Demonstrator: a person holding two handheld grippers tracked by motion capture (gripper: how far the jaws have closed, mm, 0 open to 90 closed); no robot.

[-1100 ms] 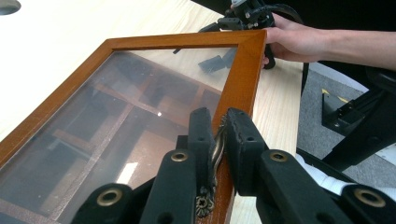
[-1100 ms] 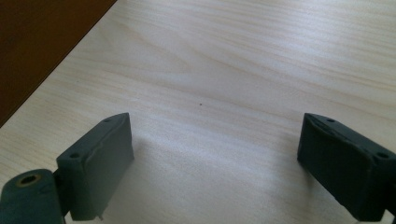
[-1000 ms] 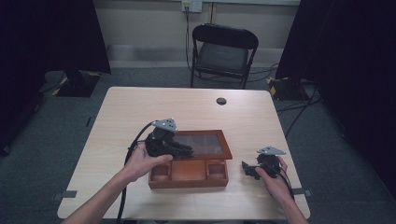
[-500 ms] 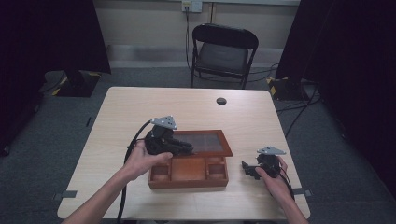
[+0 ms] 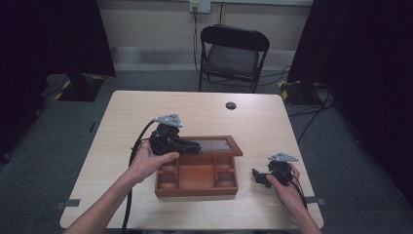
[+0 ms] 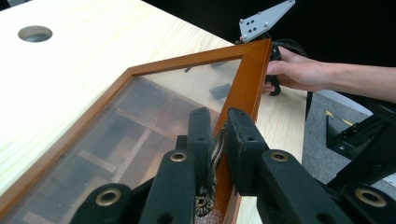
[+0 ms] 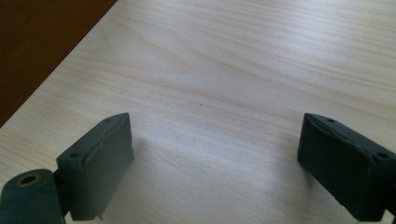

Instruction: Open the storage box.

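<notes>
**A:** What is the box like, and where does it sit?

**B:** It is a wooden box [image 5: 197, 178] of reddish-brown, glossy wood, on the near half of the table [image 5: 112, 141], well to the near side of the round hole [image 5: 231, 105] in the tabletop. Its inside is divided: one wide middle compartment with smaller compartments stacked to either side. The lid [image 5: 214, 145] is a wooden frame around a clear pane, hinged on the box's far edge and held partly raised.

**A:** How can you tell the pane is clear?

**B:** In the left gripper view the box's partitions show through the pane [image 6: 140, 121], dimmed and a little hazy. The frame [image 6: 245, 86] around it is the same warm brown, with mitred corners.

**A:** What holds the lid?

**B:** The left gripper [image 5: 192, 145], just past the box's far left corner. Its jaws are closed tight on a small ornate metal clasp [image 6: 215, 149] of brassy colour, fixed to the lid's front rail; the clasp runs down between the two pads.

**A:** And the other one?

**B:** The right gripper [image 5: 258, 176] rests on the table just to the right of the box, apart from it, pointing toward it. Its jaws stand wide apart with bare tabletop between them, and a dark brown side of the box [image 7: 42, 46] fills the corner of the right gripper view.
</notes>
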